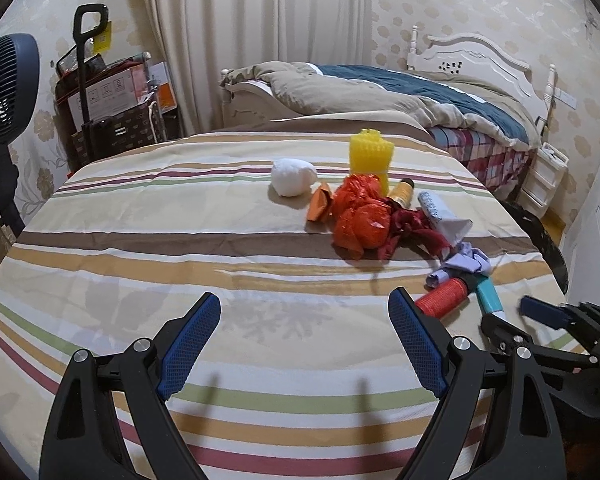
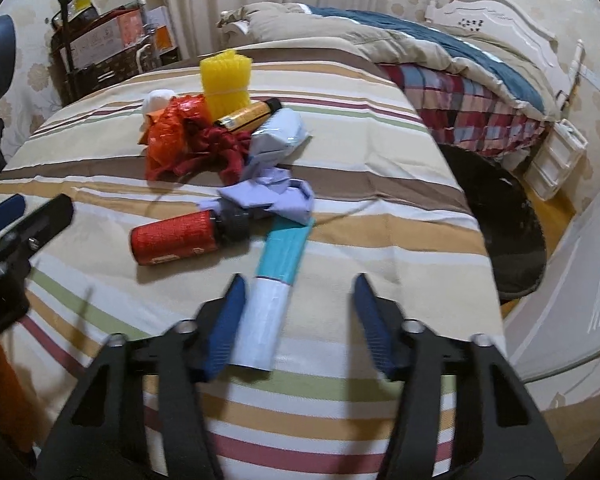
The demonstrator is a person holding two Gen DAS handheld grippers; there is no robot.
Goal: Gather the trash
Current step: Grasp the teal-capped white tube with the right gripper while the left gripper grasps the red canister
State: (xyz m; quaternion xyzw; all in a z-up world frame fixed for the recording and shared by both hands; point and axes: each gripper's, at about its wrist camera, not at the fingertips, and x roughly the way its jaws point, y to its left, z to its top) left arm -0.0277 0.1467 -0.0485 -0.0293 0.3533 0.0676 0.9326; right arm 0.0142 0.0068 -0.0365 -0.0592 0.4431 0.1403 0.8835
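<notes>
Trash lies in a heap on a striped tablecloth [image 2: 364, 240]. A teal-and-white tube [image 2: 272, 292] lies between the fingers of my right gripper [image 2: 299, 280]; the left pad [image 2: 226, 328] touches it, the right pad stands well apart, so the gripper is open. Beyond the tube are a red can [image 2: 176, 238] with a black cap, crumpled lilac paper [image 2: 276, 196], an orange wrapper [image 2: 168, 132], dark red cloth [image 2: 220, 148], a yellow foam net [image 2: 226, 84] and a white wad [image 1: 294, 178]. My left gripper [image 1: 305, 296] hovers open over bare cloth, left of the red can [image 1: 444, 298].
An unmade bed [image 1: 400, 92] stands behind the table. A dark fan [image 1: 4, 92] and a trolley of boxes [image 1: 108, 96] are at the left. A black round object [image 2: 504, 224] and white drawers [image 2: 556, 160] sit on the floor at the right.
</notes>
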